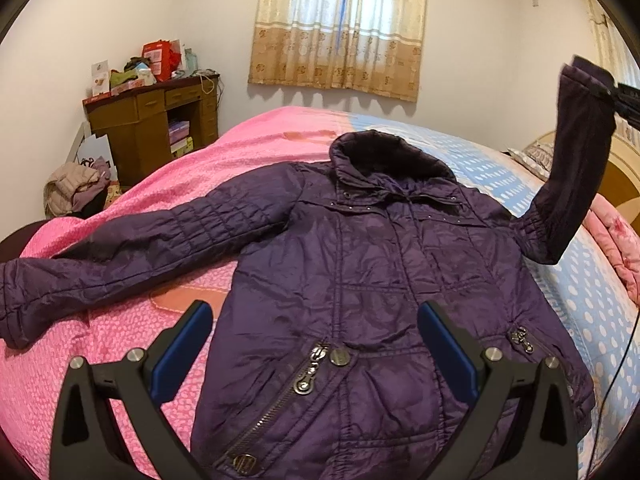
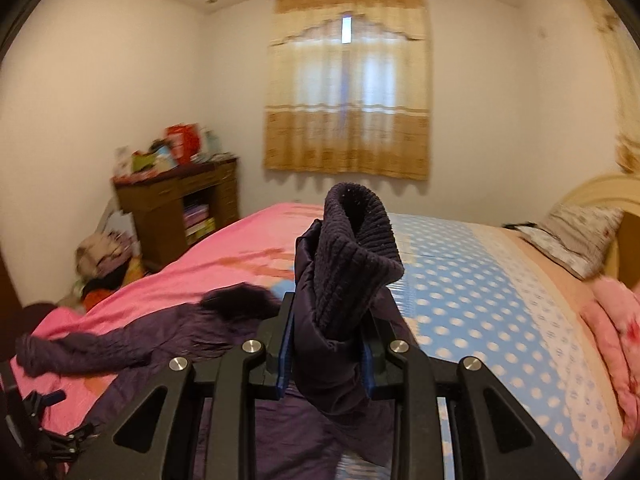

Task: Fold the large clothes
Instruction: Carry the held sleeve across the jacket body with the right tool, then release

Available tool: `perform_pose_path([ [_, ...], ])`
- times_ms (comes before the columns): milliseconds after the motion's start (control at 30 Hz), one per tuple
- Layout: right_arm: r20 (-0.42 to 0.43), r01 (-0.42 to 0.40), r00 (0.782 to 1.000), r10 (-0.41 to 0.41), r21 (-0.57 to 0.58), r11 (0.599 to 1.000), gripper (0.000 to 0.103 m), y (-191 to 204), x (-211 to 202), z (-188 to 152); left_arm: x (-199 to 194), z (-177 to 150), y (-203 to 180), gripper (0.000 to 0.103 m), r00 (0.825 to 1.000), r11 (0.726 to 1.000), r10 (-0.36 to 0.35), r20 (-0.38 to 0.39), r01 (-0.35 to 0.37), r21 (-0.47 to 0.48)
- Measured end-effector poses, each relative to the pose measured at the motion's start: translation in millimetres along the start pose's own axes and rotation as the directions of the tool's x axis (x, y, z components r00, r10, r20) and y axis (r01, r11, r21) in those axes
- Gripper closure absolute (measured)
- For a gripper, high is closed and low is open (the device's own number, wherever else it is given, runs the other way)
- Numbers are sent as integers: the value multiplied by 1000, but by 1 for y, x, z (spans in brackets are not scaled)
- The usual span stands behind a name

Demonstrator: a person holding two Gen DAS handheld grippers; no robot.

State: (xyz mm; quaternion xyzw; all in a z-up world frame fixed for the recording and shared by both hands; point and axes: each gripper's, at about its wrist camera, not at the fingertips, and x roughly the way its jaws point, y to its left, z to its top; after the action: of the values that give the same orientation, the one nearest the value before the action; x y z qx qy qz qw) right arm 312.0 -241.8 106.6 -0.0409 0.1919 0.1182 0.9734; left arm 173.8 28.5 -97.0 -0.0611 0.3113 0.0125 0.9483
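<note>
A dark purple quilted jacket [image 1: 376, 280] lies face up on the bed, collar away from me, its left sleeve [image 1: 120, 256] stretched out over the pink cover. My left gripper [image 1: 316, 344] is open and empty, hovering over the jacket's lower front. My right gripper [image 2: 326, 352] is shut on the cuff [image 2: 352, 252] of the jacket's right sleeve and holds it up off the bed; in the left wrist view that sleeve [image 1: 576, 160] rises at the far right to the right gripper [image 1: 612, 92]. The jacket body [image 2: 168, 332] lies low left in the right wrist view.
The bed has a pink cover [image 1: 120, 360] on the left and a blue dotted cover [image 2: 480, 300] on the right. A pillow [image 2: 576, 236] and pink quilt [image 2: 616, 340] lie by the headboard. A cluttered wooden desk [image 1: 152, 120] and a clothes pile [image 1: 76, 192] stand beyond the bed.
</note>
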Motion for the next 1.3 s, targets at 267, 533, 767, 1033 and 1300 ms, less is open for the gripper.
perform_pose_path([
  [267,-76,-122,991,112,-153,981,76,97,53,-27,2,-3,9,0,1000,1000,7,-5,-7,-9],
  [533,-197,-263,955,221,-222,939,77,185,112,-92,4,-5,23,0,999,999,42,-11,-42,-22],
  [767,-313,-340,911,269,-201,919,81,224,157,-146,5,-4,36,0,996,996,83,-14,-84,-31],
  [1033,-378,-435,840,388,-45,899,30,215,156,-172,11,4,36,0,991,991,133,-15,-133,19],
  [1300,-260,-278,924,280,45,959,30,121,96,-165,25,40,7,0,996,993,79,40,-82,87],
])
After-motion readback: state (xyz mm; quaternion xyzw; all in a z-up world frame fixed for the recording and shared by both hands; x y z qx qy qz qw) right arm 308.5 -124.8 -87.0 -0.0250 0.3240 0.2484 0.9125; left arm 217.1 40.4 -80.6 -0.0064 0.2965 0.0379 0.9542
